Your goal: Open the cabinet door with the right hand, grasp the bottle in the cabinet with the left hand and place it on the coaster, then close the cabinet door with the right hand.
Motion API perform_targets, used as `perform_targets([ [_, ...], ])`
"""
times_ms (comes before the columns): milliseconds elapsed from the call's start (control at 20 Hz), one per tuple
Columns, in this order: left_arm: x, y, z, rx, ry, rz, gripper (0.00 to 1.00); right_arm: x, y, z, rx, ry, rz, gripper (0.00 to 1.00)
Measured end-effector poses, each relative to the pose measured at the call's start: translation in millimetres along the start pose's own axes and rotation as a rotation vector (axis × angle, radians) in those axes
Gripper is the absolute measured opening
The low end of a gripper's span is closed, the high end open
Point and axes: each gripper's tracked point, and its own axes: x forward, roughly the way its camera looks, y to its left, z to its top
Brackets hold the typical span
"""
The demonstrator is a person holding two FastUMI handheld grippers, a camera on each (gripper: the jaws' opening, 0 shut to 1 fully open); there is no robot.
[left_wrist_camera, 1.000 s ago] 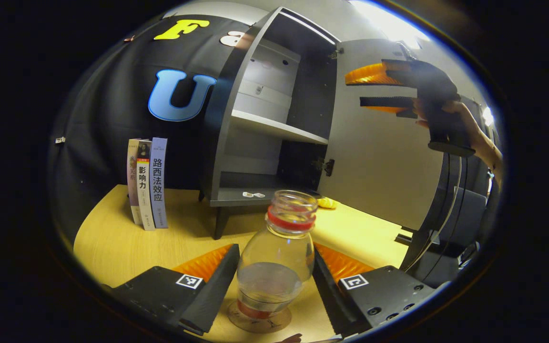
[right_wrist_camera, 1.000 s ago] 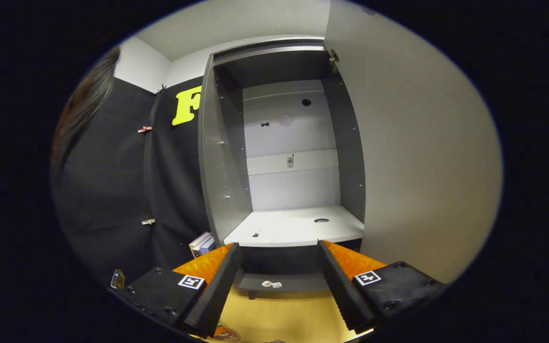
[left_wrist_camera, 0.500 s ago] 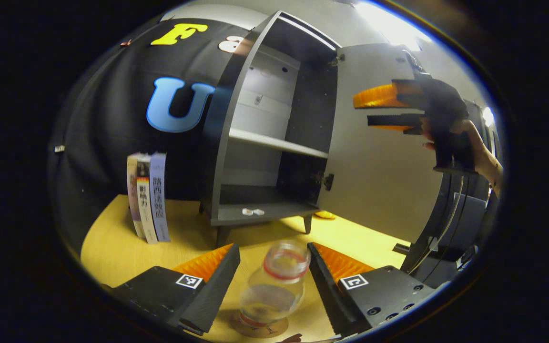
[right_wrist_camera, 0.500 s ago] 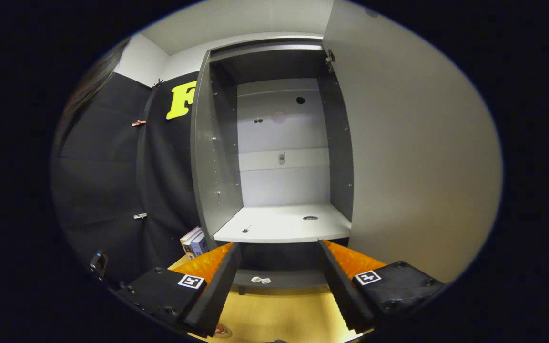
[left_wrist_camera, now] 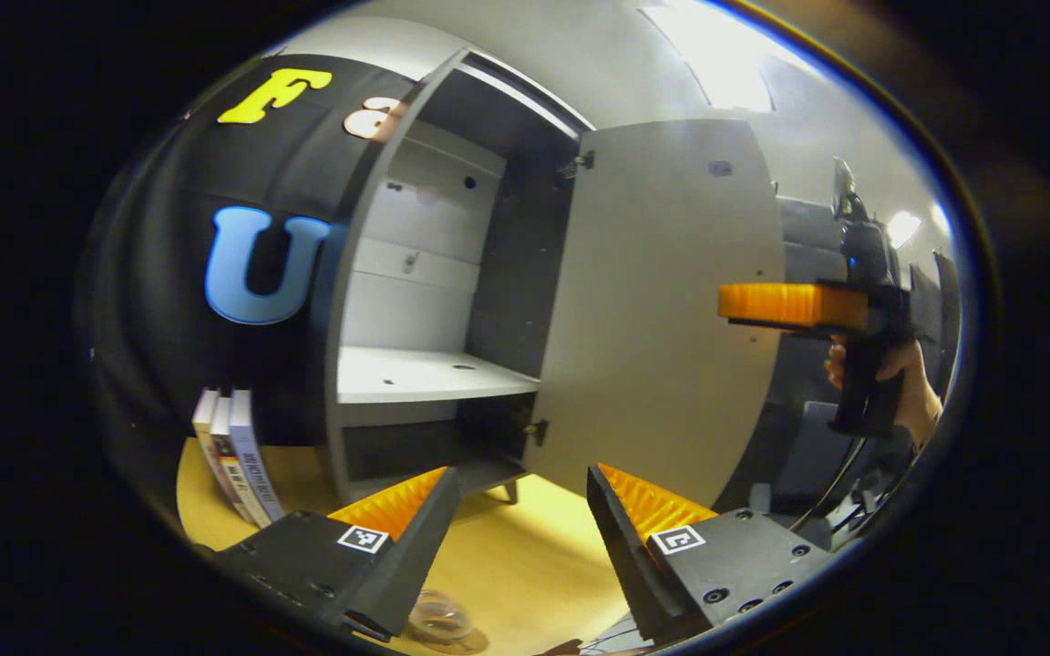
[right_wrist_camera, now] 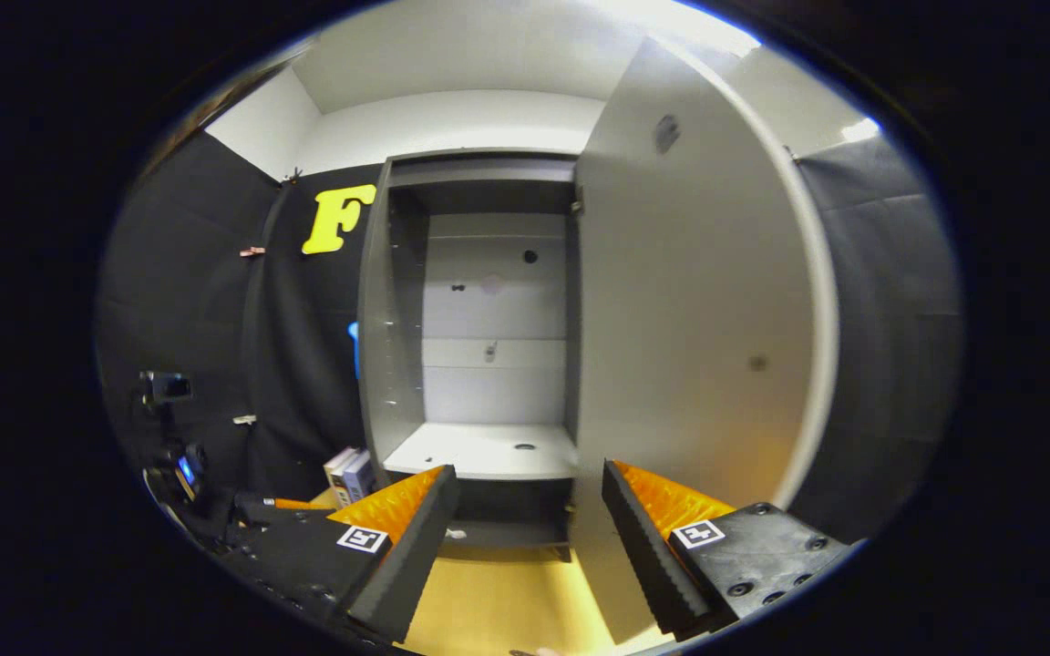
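Left gripper view: left hand-held gripper (left_wrist_camera: 518,538) gapes empty above bottle (left_wrist_camera: 441,619); right hand-held gripper (right_wrist_camera: 525,542) gapes too.

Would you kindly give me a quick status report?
Left tongs open, clear of bottle. Right tongs open, facing cabinet door, which stands open. Nothing in the way.

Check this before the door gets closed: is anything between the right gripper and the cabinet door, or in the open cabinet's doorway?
Nothing visible. The open right gripper faces the cabinet door with air between. Nothing juts from the shelf, and the bottle sits on the table near the left gripper, apart from the cabinet.
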Motion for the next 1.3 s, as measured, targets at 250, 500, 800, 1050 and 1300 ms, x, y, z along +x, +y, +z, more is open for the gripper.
perform_targets([
  [250, 52.4, -49.1, 13.3, 0.006, 0.011, -0.12, 0.89, -60.5, -81.0, 9.6, -0.017, -0.007, -0.203, 1.0],
  [500, 96.1, -85.4, 22.4, -0.006, -0.005, -0.172, 0.89, -57.6, -156.4, 23.8, 0.028, -0.067, -0.294, 0.94],
  [800, 104.0, -86.3, 22.9, -0.018, -0.015, -0.088, 0.89, -29.5, -168.5, 17.9, 0.07, -0.043, -0.129, 0.97],
  [1050, 97.7, -75.3, 31.7, -0.022, -0.042, 0.005, 0.89, -27.1, -154.2, 19.4, 0.07, -0.04, -0.059, 0.97],
  [1300, 69.1, -54.7, 36.6, 0.022, -0.059, 0.059, 0.89, -24.8, -101.7, 18.3, 0.073, -0.028, 0.051, 0.98],
])
